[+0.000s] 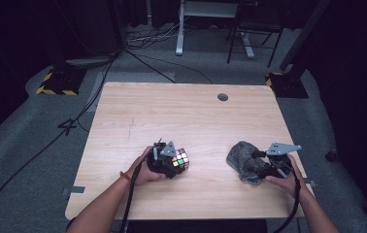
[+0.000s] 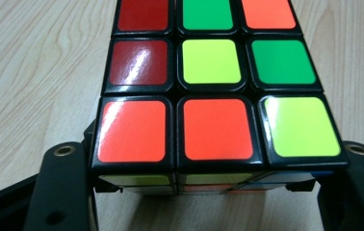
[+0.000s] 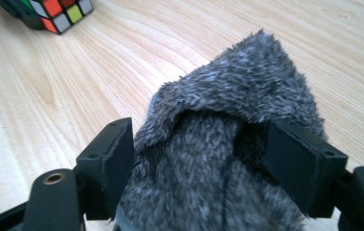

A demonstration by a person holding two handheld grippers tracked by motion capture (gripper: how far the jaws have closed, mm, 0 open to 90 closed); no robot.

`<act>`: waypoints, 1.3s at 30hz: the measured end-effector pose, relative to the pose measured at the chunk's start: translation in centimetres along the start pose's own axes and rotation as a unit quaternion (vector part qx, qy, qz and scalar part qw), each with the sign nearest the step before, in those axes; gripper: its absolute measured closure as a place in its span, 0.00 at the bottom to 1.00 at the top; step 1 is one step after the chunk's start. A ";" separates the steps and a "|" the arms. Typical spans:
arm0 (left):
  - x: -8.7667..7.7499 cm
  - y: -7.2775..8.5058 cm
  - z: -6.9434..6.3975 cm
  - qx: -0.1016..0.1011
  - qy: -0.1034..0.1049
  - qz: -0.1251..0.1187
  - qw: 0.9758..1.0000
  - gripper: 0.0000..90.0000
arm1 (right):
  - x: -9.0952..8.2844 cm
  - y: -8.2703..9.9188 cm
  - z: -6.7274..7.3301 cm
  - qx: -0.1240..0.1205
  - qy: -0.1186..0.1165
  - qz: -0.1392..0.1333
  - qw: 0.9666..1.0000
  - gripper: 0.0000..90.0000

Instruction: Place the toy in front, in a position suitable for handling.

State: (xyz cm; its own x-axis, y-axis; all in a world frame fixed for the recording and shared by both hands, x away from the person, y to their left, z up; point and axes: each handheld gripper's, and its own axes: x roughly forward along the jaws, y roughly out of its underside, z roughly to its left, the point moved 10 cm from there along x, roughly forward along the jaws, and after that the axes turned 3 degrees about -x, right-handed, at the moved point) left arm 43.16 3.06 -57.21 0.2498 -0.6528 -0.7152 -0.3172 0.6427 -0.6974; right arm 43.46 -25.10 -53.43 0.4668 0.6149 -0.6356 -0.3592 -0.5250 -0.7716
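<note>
A scrambled puzzle cube [image 1: 181, 158] with red, orange, green and yellow stickers rests on the wooden table [image 1: 172, 111] at the near left. My left gripper [image 1: 174, 164] is shut on the cube [image 2: 209, 96], with one black jaw against each side. At the near right a crumpled grey fuzzy cloth [image 1: 242, 156] lies on the table. My right gripper [image 3: 199, 159] stands open around the cloth [image 3: 238, 82], its jaws wide with the fabric bulging up between them. In the right gripper view the cube [image 3: 57, 14] sits at the top left.
A round cable hole [image 1: 223, 97] is near the table's far edge. Beyond the table, cables [image 1: 99, 92], a yellow-and-black striped stand base [image 1: 58, 82] and desk legs [image 1: 179, 34] are on the grey floor. The person's forearms enter from the bottom edge.
</note>
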 end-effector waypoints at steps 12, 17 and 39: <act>0.2 -0.2 -0.3 0.003 0.003 -0.003 1.000 0.37 | 3.2 0.4 -0.7 0.005 0.018 0.038 0.999 0.69; 0.3 -0.3 -0.3 0.005 0.005 -0.007 1.000 0.37 | 3.1 0.6 -0.5 0.004 0.012 0.038 0.999 0.76; 1.0 -0.9 -0.3 0.011 0.016 -0.006 1.000 0.37 | 2.8 0.5 -0.4 -0.015 0.007 0.036 0.999 0.80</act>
State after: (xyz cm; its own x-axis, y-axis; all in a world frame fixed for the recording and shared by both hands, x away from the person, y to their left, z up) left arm 43.38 1.72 -57.25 0.2242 -0.6721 -0.7057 -0.2947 0.6434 -0.7065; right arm 44.89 -23.88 -55.57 0.4511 0.5665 -0.6896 -0.3688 -0.5853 -0.7221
